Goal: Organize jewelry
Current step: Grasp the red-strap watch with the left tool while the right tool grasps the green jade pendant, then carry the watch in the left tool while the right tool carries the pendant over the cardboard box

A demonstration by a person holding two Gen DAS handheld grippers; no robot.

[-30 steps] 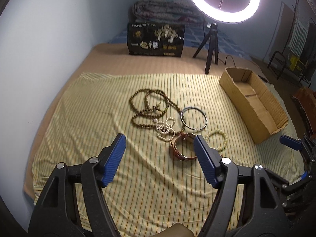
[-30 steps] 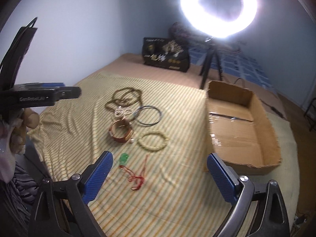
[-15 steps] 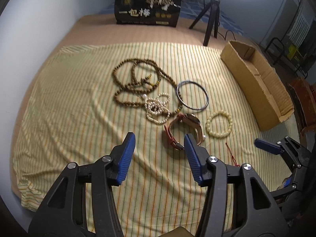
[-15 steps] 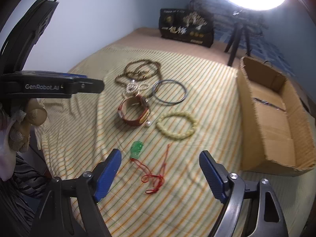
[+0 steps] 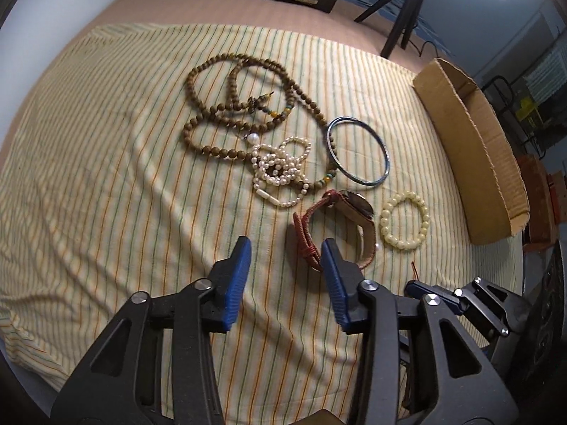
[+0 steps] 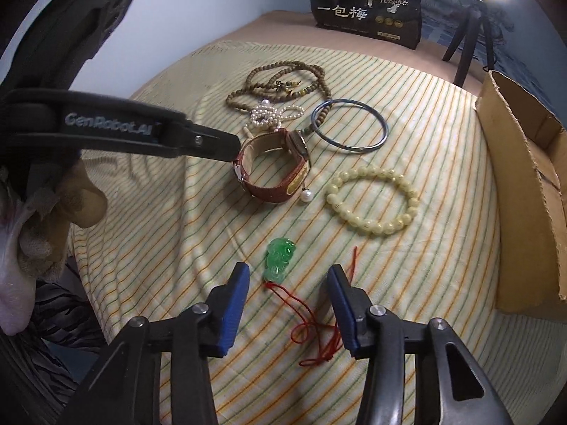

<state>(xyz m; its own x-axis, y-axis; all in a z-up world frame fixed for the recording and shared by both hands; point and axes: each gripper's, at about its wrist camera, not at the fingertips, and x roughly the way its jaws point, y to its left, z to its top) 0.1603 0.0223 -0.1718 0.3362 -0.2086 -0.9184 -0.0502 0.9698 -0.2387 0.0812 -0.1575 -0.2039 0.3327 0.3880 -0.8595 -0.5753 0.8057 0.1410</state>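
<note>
Green pendant, right-wrist view only.

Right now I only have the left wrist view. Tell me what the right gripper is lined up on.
Observer: A green pendant on a red cord, lying between the right gripper's fingertips.
Operator: Report its jaws.
Observer: Open, one on each side of the pendant, neither touching it.
Operator: Say where my left gripper's tip sits.
Observer: The left gripper tip is at the buckle end of the watch strap. I cannot tell whether they touch.
</note>
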